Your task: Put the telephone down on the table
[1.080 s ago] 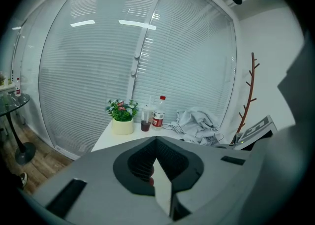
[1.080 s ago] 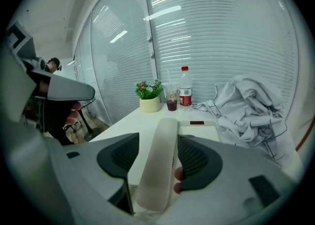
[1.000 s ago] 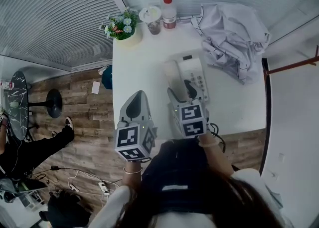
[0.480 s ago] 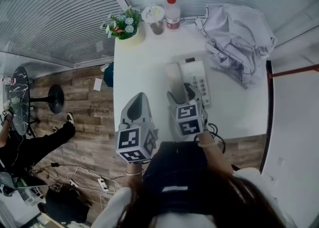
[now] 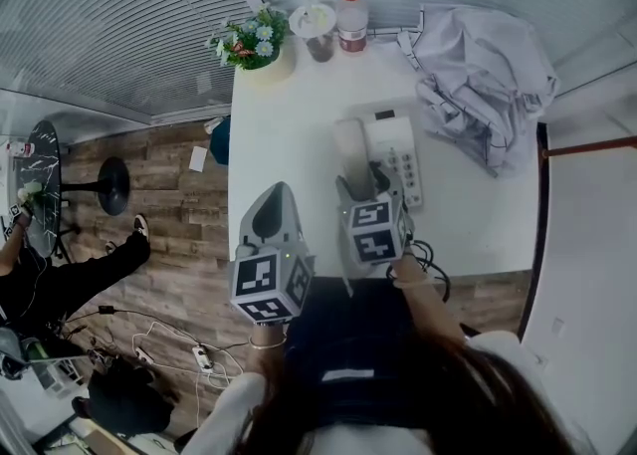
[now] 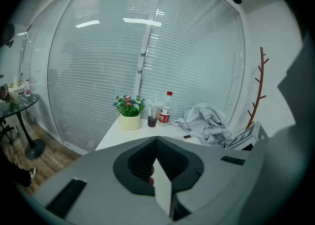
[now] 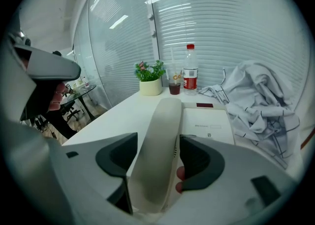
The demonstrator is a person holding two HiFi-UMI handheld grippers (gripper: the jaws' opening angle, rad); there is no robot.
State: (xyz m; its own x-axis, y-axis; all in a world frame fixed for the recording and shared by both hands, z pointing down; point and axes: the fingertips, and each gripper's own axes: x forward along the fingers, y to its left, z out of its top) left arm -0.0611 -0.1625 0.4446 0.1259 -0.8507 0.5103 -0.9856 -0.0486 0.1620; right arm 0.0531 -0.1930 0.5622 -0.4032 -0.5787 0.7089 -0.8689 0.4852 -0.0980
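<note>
A white desk telephone (image 5: pixel 400 149) lies on the white table (image 5: pixel 284 134), its keypad on the right. Its cream handset (image 5: pixel 353 156) runs along the base's left side. My right gripper (image 5: pixel 366 187) is shut on the handset (image 7: pixel 158 140), one dark pad on each side; the base (image 7: pixel 205 126) shows just beyond it. Whether the handset is lifted off the base I cannot tell. My left gripper (image 5: pixel 271 212) hangs over the table's near left edge, shut with nothing in it (image 6: pixel 156 170).
At the table's far edge stand a potted plant (image 5: pixel 254 45), a cup with a dark drink (image 5: pixel 317 30) and a red-capped bottle (image 5: pixel 350 13). A crumpled white garment (image 5: pixel 486 70) covers the far right. A black cord (image 5: pixel 430 262) hangs at the near edge.
The right gripper keeps its hold on the handset and has barely shifted. The head view has drifted a little. The left gripper has not moved.
</note>
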